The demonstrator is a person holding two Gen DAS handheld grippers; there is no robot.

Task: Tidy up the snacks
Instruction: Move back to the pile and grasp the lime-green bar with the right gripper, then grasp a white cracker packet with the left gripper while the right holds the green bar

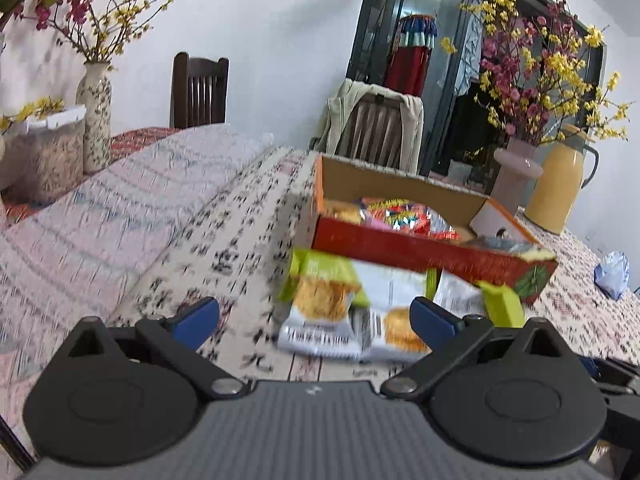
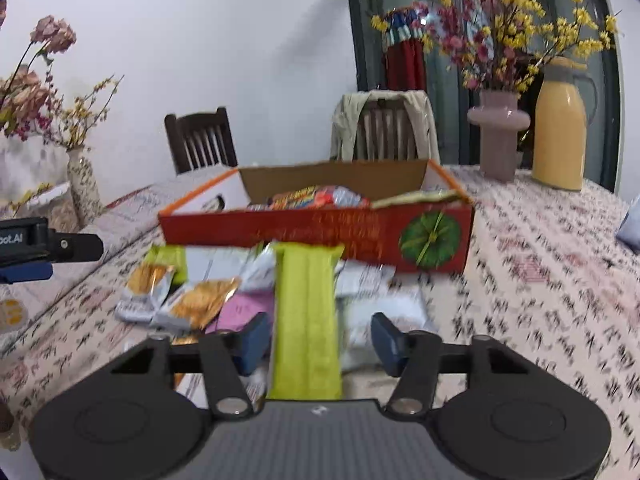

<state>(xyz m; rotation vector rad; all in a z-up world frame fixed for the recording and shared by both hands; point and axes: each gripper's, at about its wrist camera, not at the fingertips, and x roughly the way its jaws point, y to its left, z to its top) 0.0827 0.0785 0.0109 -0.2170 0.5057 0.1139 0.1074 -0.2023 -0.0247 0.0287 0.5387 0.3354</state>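
A red cardboard box (image 1: 420, 250) with its lid open holds several snack packs (image 1: 404, 214); it also shows in the right wrist view (image 2: 320, 232). Silver-and-green biscuit packs (image 1: 332, 304) lie on the tablecloth in front of it. My left gripper (image 1: 316, 320) is open just above them, empty. In the right wrist view a long lime-green pack (image 2: 306, 312) lies between the fingers of my open right gripper (image 2: 316, 340), not pinched. More biscuit packs (image 2: 184, 300) and a pink pack (image 2: 244, 308) lie to its left.
A pink vase of flowers (image 2: 498, 132) and a yellow thermos (image 2: 560, 132) stand behind the box on the right. Two chairs (image 2: 200, 140) stand at the far side. A patterned vase (image 1: 96, 116) and a container (image 1: 44, 152) stand far left. A blue wrapper (image 1: 612, 274) lies at right.
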